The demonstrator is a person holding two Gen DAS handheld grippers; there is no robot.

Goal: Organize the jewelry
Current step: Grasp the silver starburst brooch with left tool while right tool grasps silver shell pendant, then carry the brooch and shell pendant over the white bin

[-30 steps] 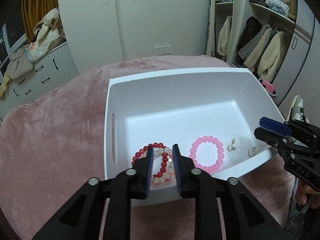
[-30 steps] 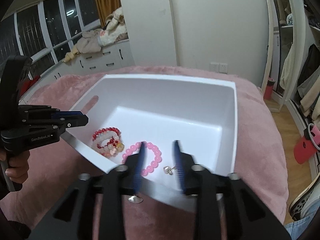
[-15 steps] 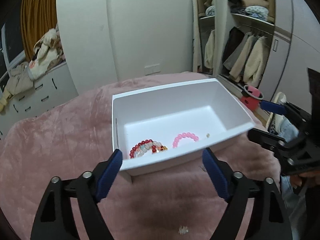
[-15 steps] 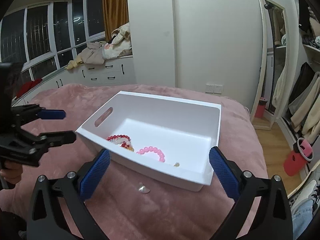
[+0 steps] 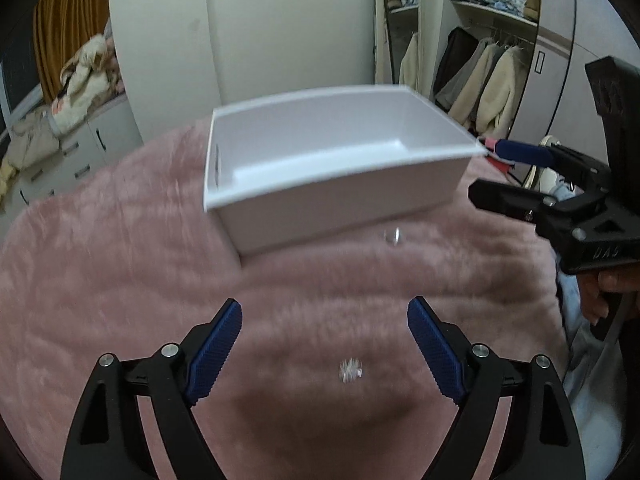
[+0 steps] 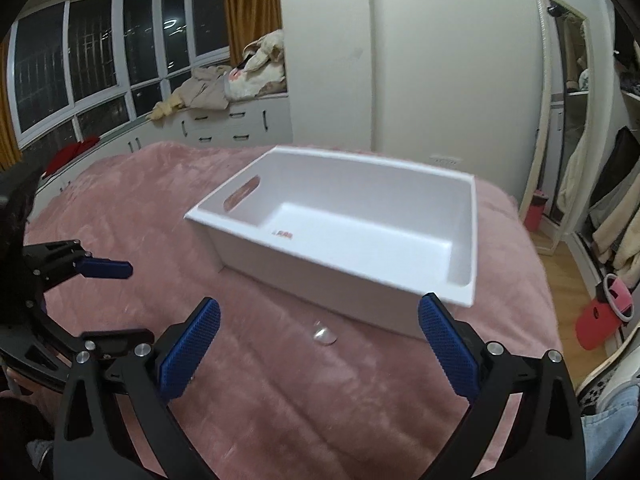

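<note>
A white plastic bin (image 5: 340,196) stands on the pink plush bed; it also shows in the right wrist view (image 6: 360,256), where only a sliver of red beads (image 6: 282,233) peeks over its near wall. A small silver ring (image 5: 393,236) lies on the blanket just in front of the bin, also in the right wrist view (image 6: 324,335). A small sparkly earring (image 5: 350,369) lies nearer, between my left fingers. My left gripper (image 5: 324,352) is open and empty, low over the blanket. My right gripper (image 6: 318,350) is open and empty, short of the ring.
The pink blanket (image 6: 120,200) covers the whole bed. White drawers with heaped clothes (image 6: 224,120) stand by the windows. A mirror (image 6: 560,120) and an open wardrobe (image 5: 480,80) are to the right. Red slippers (image 6: 604,312) lie on the wooden floor.
Both grippers opened wide and pulled back from the bin, dropping lower toward the blanket. The bracelets inside the bin are now hidden behind its near wall.
</note>
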